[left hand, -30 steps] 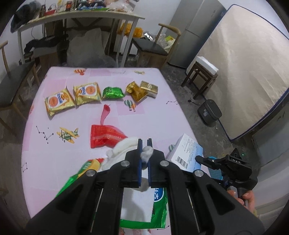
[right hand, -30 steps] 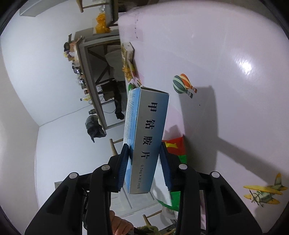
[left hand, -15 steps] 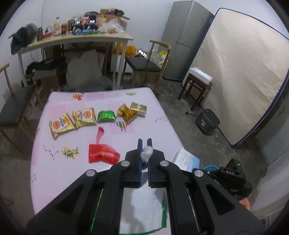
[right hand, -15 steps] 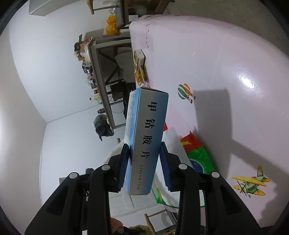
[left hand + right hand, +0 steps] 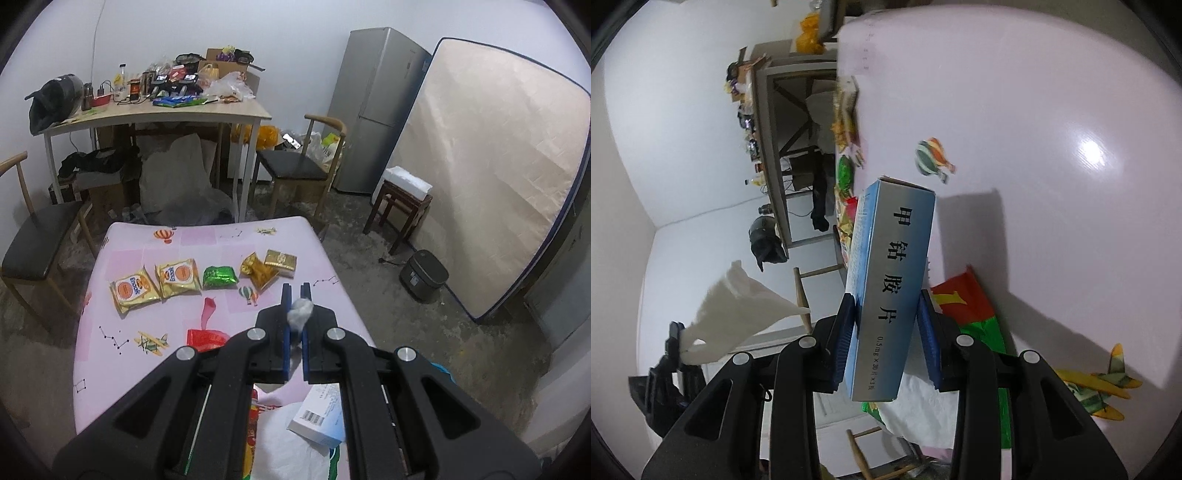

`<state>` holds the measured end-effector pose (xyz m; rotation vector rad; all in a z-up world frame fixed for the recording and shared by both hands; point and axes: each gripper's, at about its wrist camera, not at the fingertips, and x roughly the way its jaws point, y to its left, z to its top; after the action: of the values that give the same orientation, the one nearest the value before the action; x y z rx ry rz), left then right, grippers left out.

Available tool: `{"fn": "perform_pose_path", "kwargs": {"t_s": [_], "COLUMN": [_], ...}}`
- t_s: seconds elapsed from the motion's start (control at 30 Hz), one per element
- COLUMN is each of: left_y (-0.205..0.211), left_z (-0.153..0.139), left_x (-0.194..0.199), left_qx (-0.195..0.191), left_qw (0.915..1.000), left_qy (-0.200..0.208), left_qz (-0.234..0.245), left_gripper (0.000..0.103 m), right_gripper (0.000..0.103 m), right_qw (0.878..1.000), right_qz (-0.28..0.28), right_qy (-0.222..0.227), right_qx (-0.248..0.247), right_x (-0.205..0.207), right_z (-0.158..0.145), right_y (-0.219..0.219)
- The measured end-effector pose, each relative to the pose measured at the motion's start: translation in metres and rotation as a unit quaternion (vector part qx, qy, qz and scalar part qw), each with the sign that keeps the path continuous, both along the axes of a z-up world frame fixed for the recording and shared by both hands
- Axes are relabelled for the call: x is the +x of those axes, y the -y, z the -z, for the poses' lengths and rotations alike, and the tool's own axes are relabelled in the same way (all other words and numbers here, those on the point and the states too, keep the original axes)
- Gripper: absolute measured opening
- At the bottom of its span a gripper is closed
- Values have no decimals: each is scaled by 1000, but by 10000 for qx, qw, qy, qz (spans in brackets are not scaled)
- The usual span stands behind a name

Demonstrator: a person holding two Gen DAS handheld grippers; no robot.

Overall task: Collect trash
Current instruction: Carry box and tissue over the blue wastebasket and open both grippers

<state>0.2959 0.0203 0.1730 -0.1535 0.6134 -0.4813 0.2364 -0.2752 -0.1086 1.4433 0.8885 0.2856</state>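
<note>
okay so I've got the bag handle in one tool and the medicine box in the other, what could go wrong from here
1. The left tool pinches only a small bunch of the white plastic bag; it could slip free.
2. The right tool grips the medicine box near one end, so the long free end could pivot or drop.
3. The hanging bag's mouth is not clearly open; the box may miss and land back on the pink table.

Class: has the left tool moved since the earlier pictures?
Yes. The left tool has risen: the pink table looks smaller, with more room visible.
</note>
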Motion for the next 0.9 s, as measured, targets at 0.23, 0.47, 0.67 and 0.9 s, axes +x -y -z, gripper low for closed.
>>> {"fn": "perform_pose_path", "kwargs": {"t_s": [0.23,0.47,0.67,0.9], "left_y": [25,102,218,385], "left_z": [-11,-9,19,91], "left_x": [-11,-25,-39,-68], "left_qx": [-119,-2,334,960], "left_qw": [9992,9930,9750,9313], "left_qy": [9,-152,-533,-1168], "left_qz": [389,1171,2130,3315], "left_gripper": [3,3,3,3], "right_gripper": [34,34,34,34], "right_qw": [9979,9925,9758,9426], "right_qz": [209,920,2100,3245], "right_qy": [547,796,535,-329], "right_qx": [271,100,-292,-717], "right_x": [-14,-74,-168,-255], "right_z": [-31,-45,-26,24], "right_y": [27,99,191,276]}}
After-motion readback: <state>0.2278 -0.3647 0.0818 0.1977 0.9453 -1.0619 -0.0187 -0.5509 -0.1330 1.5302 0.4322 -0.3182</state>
